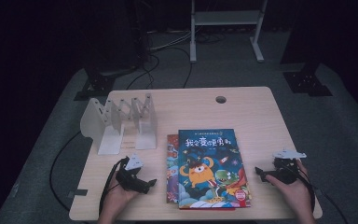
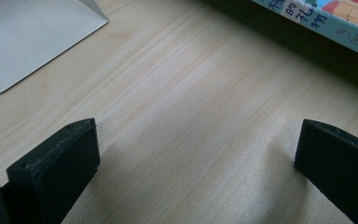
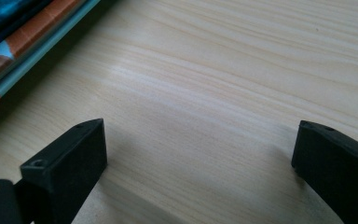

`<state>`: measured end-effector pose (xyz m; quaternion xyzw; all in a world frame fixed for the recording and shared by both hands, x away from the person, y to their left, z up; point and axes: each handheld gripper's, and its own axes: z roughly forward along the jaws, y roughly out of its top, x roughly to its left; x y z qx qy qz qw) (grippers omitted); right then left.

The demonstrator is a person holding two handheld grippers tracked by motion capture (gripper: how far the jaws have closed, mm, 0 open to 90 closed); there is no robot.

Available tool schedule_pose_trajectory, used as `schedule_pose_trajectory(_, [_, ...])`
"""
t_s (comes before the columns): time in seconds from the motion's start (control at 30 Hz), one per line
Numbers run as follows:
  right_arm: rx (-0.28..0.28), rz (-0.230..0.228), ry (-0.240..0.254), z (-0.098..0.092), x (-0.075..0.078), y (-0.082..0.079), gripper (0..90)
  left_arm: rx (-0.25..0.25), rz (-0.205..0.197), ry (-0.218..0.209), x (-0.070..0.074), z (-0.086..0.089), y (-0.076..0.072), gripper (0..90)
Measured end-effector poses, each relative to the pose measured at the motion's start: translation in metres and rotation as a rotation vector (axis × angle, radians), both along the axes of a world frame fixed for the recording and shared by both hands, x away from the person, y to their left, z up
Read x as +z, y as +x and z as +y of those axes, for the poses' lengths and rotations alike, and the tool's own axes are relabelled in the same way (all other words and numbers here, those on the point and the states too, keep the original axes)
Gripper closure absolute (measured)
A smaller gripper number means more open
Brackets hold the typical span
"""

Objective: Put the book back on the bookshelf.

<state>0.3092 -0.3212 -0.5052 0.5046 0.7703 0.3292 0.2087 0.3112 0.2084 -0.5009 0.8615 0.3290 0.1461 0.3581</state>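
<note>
Fingers (image 2: 56,172) of the left gripper (image 1: 142,183) stand wide apart w/ bare wood between them, nothing gripped; fingers (image 3: 67,163) of the right gripper (image 1: 263,173) likewise spread, empty, over bare wood. Light wooden table (image 1: 256,116), seen from the high view, sits on grey floor in a dark room, w/ a round cable hole (image 1: 221,99) near its far edge. White folding book rack (image 1: 121,122) stands upright at the table's far left, its flat base corner (image 2: 28,42) showing top left in the left gripper view. Stack of picture books (image 1: 212,170) lies flat at centre-near, between the two grippers: top book w/ blue cover, orange monster & Chinese title, a second book (image 1: 171,163) poking out on its left side beneath. Book edge w/ printed characters (image 2: 326,21) crosses the top right corner of the left gripper view; stacked book edges (image 3: 23,42) fill the top left corner of the right gripper view. Left gripper rests in the person's left hand (image 1: 116,193) just left of the stack, near but not touching, jaws aimed toward the books. Right gripper, held in the right hand (image 1: 294,189) near the table's right edge, points back at the stack from the other side, also apart from it. Grey three-cornered plates top both tools.
</note>
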Motion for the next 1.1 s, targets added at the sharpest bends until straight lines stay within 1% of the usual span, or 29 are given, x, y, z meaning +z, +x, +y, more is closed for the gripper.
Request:
schedule_pose_trajectory(0.13, [-0.001,0.000,0.000,0.000,0.000,0.000,3.4,-0.001,0.001,0.002,0.000,0.000,0.000,0.0])
schedule_pose_trajectory(0.17, [-0.003,-0.003,0.000,0.000,0.000,0.000,6.5,0.000,0.000,0.000,0.000,0.000,0.000,0.0])
schedule_pose_trajectory(0.2, [-0.013,-0.031,0.016,-0.001,0.001,-0.003,20.7,0.000,0.000,0.000,0.000,0.000,0.000,0.0])
schedule_pose_trajectory(0.23, [-0.013,-0.031,0.016,-0.001,0.001,-0.003,20.7,0.000,0.000,0.000,0.000,0.000,0.000,0.0])
schedule_pose_trajectory(0.27, [-0.018,-0.036,0.016,-0.001,0.002,-0.004,24.2,-0.001,0.001,0.002,0.000,0.000,0.000,0.0])
schedule_pose_trajectory(0.33, [-0.016,-0.027,0.021,-0.001,0.004,-0.005,30.1,-0.001,0.000,0.001,0.000,0.000,0.000,0.0])
schedule_pose_trajectory(0.37, [-0.016,-0.027,0.021,-0.001,0.004,-0.005,30.1,0.000,0.000,0.000,0.000,0.000,0.000,0.0])
schedule_pose_trajectory(0.4, [-0.015,-0.028,0.039,0.000,0.008,-0.005,31.2,0.000,0.000,0.000,0.000,0.000,0.000,0.0])
schedule_pose_trajectory(0.47, [-0.009,-0.024,0.056,0.002,0.012,-0.005,31.5,0.000,0.000,0.000,0.000,0.000,0.000,0.0])
schedule_pose_trajectory(0.53, [-0.006,-0.029,0.065,0.004,0.016,-0.003,31.5,-0.001,0.002,0.002,0.000,0.000,0.000,0.0])
schedule_pose_trajectory(0.57, [-0.006,-0.029,0.065,0.004,0.016,-0.003,31.5,-0.001,0.002,0.002,0.000,0.000,0.000,0.0])
schedule_pose_trajectory(0.6, [-0.001,-0.028,0.087,0.007,0.022,-0.001,31.5,-0.001,0.002,0.002,0.000,0.000,0.000,0.0])
schedule_pose_trajectory(0.7, [0.007,-0.029,0.084,0.013,0.030,0.005,31.9,-0.002,0.002,0.003,0.000,0.000,0.000,0.0])
schedule_pose_trajectory(0.77, [0.020,-0.040,0.080,0.018,0.036,0.010,32.2,-0.003,0.002,0.003,0.000,0.000,0.000,0.0])
schedule_pose_trajectory(0.8, [0.020,-0.040,0.080,0.018,0.036,0.010,32.2,-0.003,0.002,0.003,0.000,0.000,0.000,0.0])
schedule_pose_trajectory(0.83, [0.030,-0.041,0.085,0.023,0.041,0.014,32.3,-0.003,0.001,0.003,0.000,0.000,0.000,0.0])
schedule_pose_trajectory(0.9, [0.037,-0.048,0.087,0.028,0.046,0.019,32.6,-0.003,0.001,0.003,0.000,0.000,0.000,0.0])
schedule_pose_trajectory(1.0, [0.051,-0.055,0.082,0.035,0.051,0.027,32.7,-0.003,0.001,0.003,0.000,0.000,0.000,0.0])
schedule_pose_trajectory(1.1, [0.056,-0.055,0.091,0.041,0.054,0.033,32.7,-0.014,0.002,0.002,0.000,0.002,0.001,0.0])
